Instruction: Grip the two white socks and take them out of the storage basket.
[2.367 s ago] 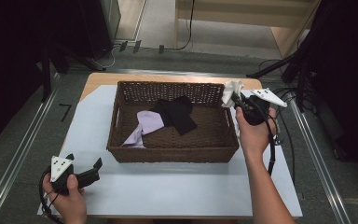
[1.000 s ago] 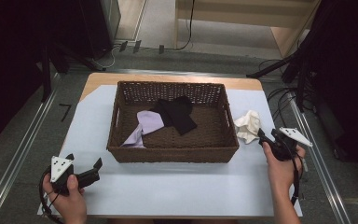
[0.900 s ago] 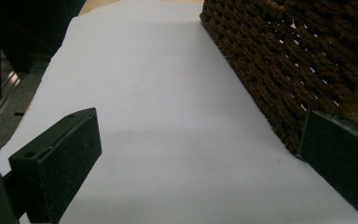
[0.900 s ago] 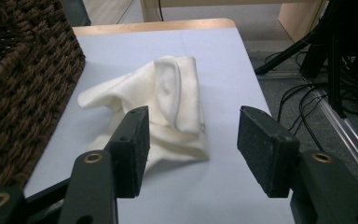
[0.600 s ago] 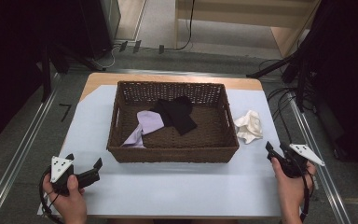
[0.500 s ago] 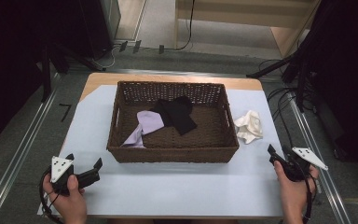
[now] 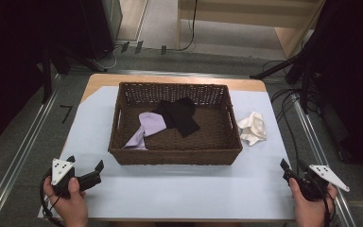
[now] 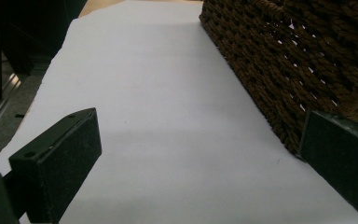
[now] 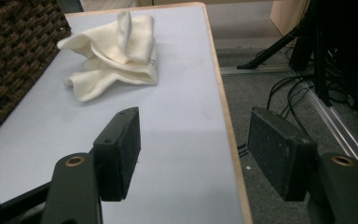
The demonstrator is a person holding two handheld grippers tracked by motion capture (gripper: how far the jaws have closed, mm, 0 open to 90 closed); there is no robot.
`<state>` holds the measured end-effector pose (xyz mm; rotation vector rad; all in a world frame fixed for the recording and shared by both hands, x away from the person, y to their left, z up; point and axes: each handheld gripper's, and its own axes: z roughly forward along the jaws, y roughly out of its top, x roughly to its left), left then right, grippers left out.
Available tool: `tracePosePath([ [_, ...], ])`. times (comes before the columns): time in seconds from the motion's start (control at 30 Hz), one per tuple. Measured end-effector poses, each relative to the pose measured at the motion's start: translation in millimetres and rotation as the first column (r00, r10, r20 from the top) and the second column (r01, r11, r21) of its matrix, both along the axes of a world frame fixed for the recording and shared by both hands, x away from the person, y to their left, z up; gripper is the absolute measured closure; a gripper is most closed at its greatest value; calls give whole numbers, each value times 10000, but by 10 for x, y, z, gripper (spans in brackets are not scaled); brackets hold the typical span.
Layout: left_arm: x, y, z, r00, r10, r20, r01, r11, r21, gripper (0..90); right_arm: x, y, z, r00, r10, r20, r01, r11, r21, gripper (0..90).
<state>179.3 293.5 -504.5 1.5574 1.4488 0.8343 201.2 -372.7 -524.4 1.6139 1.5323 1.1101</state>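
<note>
Cream cloth (image 7: 252, 127) now lies crumpled on the counter (image 7: 179, 189), just beside the right wall of the wicker basket (image 7: 175, 156) and outside it. About two seconds ago the right hand-held gripper (image 7: 293, 170) carried this cloth above the basket's right rim; since then it has let go and drawn back to the counter's near right corner, jaws wide and empty. The left hand-held gripper (image 7: 84, 165) has stayed at the near left corner, jaws wide apart, holding nothing. A lilac cloth (image 7: 146, 128) and a black cloth (image 7: 182, 116) remain inside the basket. This looks like emptying the basket one piece at a time, with one out and two left.
</note>
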Motion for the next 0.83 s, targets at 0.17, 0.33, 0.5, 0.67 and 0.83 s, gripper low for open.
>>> tracePosePath([
  [0.17, 1, -3, -1, 10000, -17, 14, 17, 10000, 27, 0, -113, -70, -12, 9999, 93, -57, -92, 9997, 221, 323],
  [0.33, 1, -6, 2, 10000, -72, -36, 72, 9999, 105, 0, -229, -96, -18, 9995, 317, -23, -318, 9986, -433, 302],
  [0.5, 16, -28, -1, 9999, -74, -115, 77, 9997, 212, 0, -284, -106, -34, 9998, -135, 125, 137, 9998, -171, 245],
  [0.67, 18, -32, -2, 9999, -60, -128, 63, 9997, 235, 0, -250, -65, -59, 9997, 141, -215, -154, 9981, -597, 178],
  [0.83, 14, -36, 1, 9999, -65, -156, 70, 9996, 273, 0, -232, -80, -70, 9986, 433, -314, -450, 9975, -542, 159],
])
